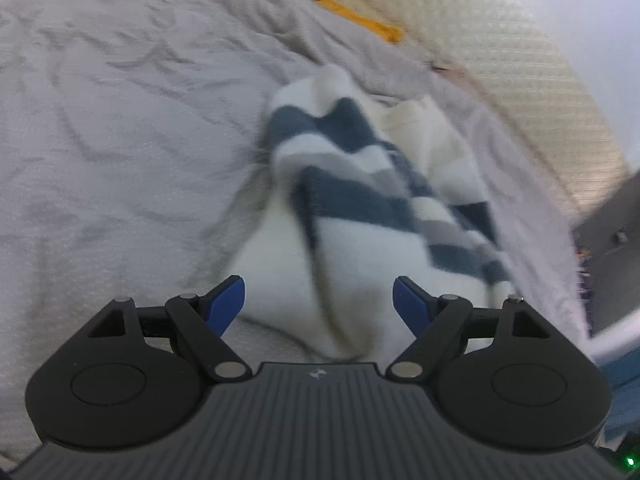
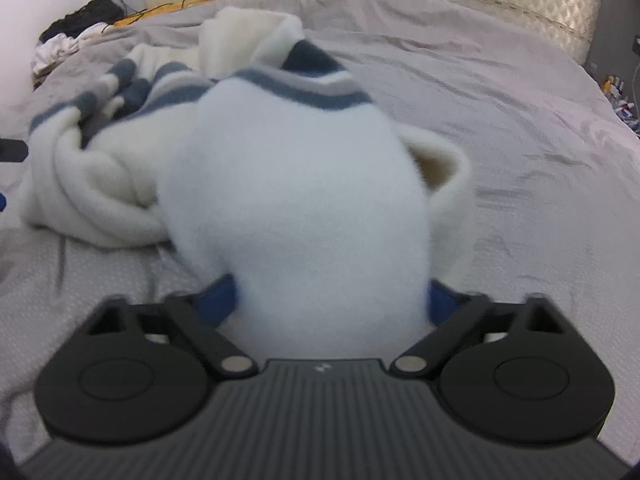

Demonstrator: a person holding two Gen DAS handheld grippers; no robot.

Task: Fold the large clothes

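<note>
Right tongs [image 2: 332, 304] nearest — blue fingers spread, white sweater [image 2: 296, 208] bulging between; grip not confirmable. Left tongs [image 1: 319, 300] apart, empty. Sweater crumpled on bed [image 2: 520, 120], long axis running away-left — right nearer.

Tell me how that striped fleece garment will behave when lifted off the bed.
The striped fleece garment will probably sag and drape, since it lies bunched in soft folds. It looks bulky yet likely light. The fuzzy pile should grip the right tongs rather than slip.
</note>
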